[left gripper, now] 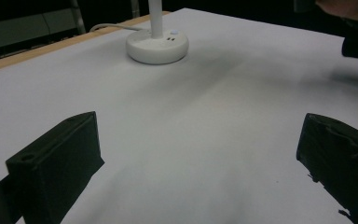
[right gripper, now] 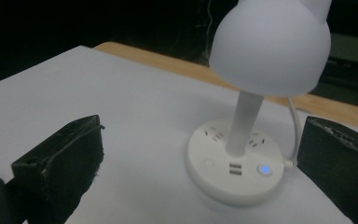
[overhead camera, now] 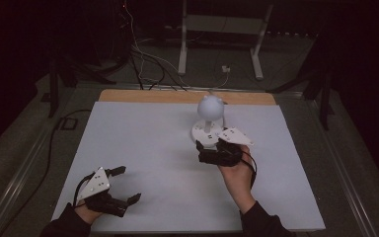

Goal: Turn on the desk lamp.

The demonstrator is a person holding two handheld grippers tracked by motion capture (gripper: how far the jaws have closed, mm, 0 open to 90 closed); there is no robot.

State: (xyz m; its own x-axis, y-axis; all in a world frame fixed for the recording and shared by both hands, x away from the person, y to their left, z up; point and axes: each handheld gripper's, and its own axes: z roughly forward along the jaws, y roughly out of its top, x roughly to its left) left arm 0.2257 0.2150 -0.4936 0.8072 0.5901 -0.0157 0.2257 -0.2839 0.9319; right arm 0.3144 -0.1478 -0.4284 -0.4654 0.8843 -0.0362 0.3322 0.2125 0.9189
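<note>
A: White plastic lamp (overhead camera: pixel 209 116), it stands near the far edge of the tabletop (overhead camera: pixel 143 143), a bit right of centre. Round base (right gripper: pixel 235 170) w/ sockets, USB ports and one blue-lit button (right gripper: pixel 264 169).

B: And the grippers?

A: Right gripper (overhead camera: pixel 216 148) is just in front of the base, fingers (right gripper: pixel 58 163) spread wide, nothing between them. Left gripper (overhead camera: pixel 123 185) is at the near left corner, well apart from the lamp, fingers (left gripper: pixel 56 163) also apart and empty.

B: How will the lamp handle, you think?

A: Prob. light and stiff; smooth plastic, so slippery. Base looks like the heavier part, the dome shade (right gripper: pixel 272 44) sits high on a thin stem (right gripper: pixel 243 123), so it can tip if pushed at the top. Cord (right gripper: pixel 294 126) leaves the base at the back, may drag.

B: Where to take hold?

A: Low on the stem, or across the base rim. Not the shade. For the button, only a soft press from above.
</note>
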